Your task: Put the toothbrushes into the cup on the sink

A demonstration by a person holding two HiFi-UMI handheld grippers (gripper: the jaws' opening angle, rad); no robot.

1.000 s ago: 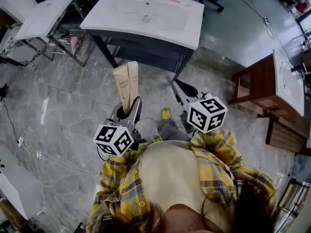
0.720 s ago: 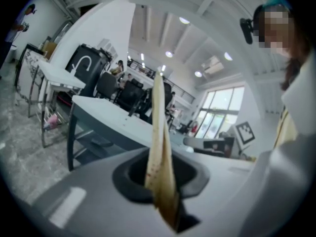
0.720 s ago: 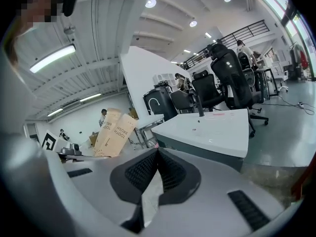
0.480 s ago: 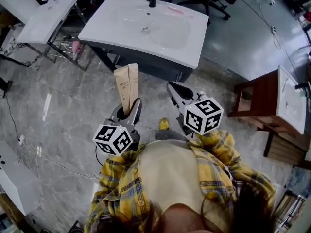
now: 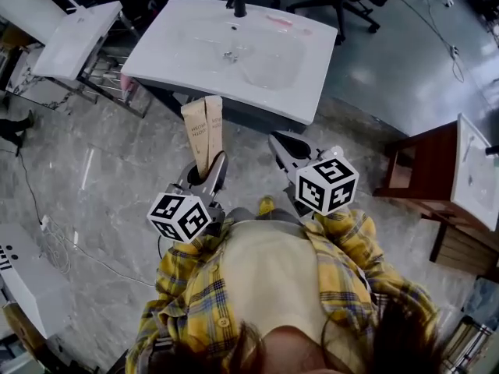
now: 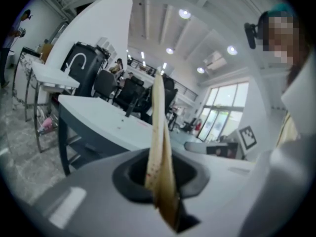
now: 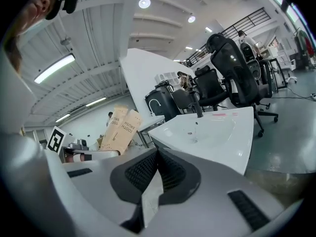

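Two brown cardboard toothbrush boxes [image 5: 203,133] stand side by side, upright in my left gripper [image 5: 210,167], which is shut on their lower ends. The left gripper view shows the boxes [image 6: 159,132] edge-on between the jaws of that gripper [image 6: 161,174]. My right gripper [image 5: 275,140] is shut and empty, a little right of the boxes; its closed tips [image 7: 157,152] point at the white sink [image 7: 207,132]. The sink [image 5: 234,41] stands just ahead, with a black faucet [image 5: 238,3] and a pink item [image 5: 278,20] at its back edge. I cannot make out a cup.
A second white basin on a metal frame [image 5: 74,29] stands at the left. A wooden cabinet with a basin [image 5: 437,162] is on the right. Office chairs [image 7: 229,70] stand behind the sink. Cables [image 5: 47,236] lie on the marble floor.
Both grippers have moved forward toward the sink, which now sits closer and lower in the head view. The boxes stay in the left gripper; the right stays shut.
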